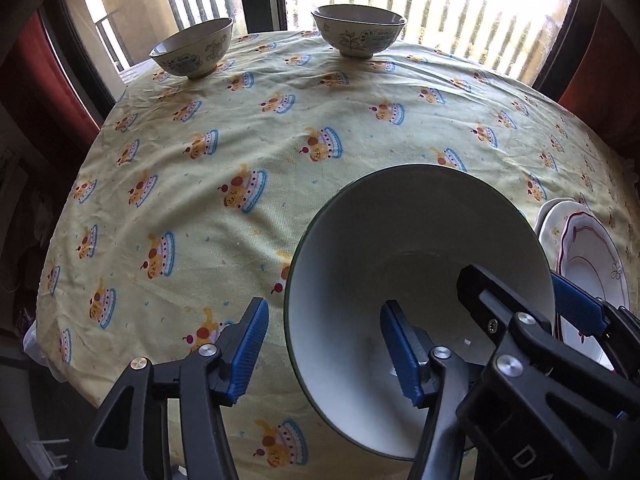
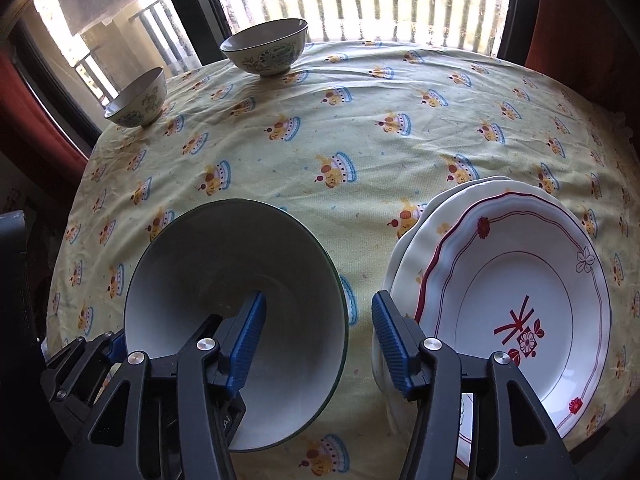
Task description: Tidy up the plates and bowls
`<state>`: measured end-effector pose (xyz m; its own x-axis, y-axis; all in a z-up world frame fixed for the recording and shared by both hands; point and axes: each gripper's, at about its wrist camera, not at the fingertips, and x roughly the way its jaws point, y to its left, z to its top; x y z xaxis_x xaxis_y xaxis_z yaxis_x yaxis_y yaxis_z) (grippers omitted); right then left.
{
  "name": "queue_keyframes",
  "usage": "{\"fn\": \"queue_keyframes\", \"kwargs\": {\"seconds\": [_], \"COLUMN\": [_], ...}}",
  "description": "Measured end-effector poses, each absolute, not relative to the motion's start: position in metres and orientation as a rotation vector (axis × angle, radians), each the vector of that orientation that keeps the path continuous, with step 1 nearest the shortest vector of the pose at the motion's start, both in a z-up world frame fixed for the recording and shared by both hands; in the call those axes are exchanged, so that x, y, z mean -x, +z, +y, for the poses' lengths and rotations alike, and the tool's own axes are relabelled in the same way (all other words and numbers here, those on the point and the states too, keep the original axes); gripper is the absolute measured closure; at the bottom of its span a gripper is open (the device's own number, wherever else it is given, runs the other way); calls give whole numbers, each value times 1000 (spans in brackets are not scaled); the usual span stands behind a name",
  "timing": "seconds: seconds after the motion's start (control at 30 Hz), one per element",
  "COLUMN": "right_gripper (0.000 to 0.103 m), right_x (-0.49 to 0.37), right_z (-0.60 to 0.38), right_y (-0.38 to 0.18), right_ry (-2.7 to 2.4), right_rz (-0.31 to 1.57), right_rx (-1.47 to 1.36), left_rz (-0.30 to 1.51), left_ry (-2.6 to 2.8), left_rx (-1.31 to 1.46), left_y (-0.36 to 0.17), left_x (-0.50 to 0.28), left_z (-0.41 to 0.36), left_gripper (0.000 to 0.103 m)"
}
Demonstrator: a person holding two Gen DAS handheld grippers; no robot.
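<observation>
A large white bowl (image 1: 360, 248) with a dark green rim stands on the yellow tablecloth. My left gripper (image 1: 326, 348) is open astride its left rim, one blue pad outside and one inside, neither touching. My right gripper (image 2: 320, 342) is open astride the bowl's (image 2: 224, 264) right rim in the same way; in the left wrist view the right gripper (image 1: 520, 292) reaches in at the lower right. A stack of white plates (image 2: 516, 280) with red trim lies just right of the bowl, close to my right gripper's outer finger. Two small patterned bowls (image 2: 138, 100) (image 2: 266, 46) stand at the table's far edge.
The round table (image 1: 280, 140) carries a yellow cloth printed with cakes; it falls away at the near and left edges. Behind the table are a window with railings (image 2: 380, 0) and red curtains (image 2: 580, 20). The plate stack (image 1: 592, 256) sits near the right edge.
</observation>
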<state>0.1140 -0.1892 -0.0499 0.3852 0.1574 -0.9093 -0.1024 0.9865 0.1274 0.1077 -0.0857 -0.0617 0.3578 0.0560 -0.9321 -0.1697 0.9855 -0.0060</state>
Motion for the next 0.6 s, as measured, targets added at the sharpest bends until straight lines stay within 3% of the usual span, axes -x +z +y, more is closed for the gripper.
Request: {"fn": "queue_keyframes", "kwargs": {"seconds": [0.1,0.3,0.6], "right_gripper": [28,20,18], "right_x": [-115,-119,-139], "right_z": [-191,-184,-153], "right_y": [-44,-30,-13], "right_ry": [186,238,227], "right_rz": [1151,1123,1097], "right_rx": [-43,-7,41], "left_rz": [1171,1130,1096], "left_ry": [171,215,182], "left_rx": [123,134,106], "left_y": [-54,-38,-20], "left_x": [-104,-102,-119], "left_z": [-85,-78,-51], "left_gripper": [32,25,17]}}
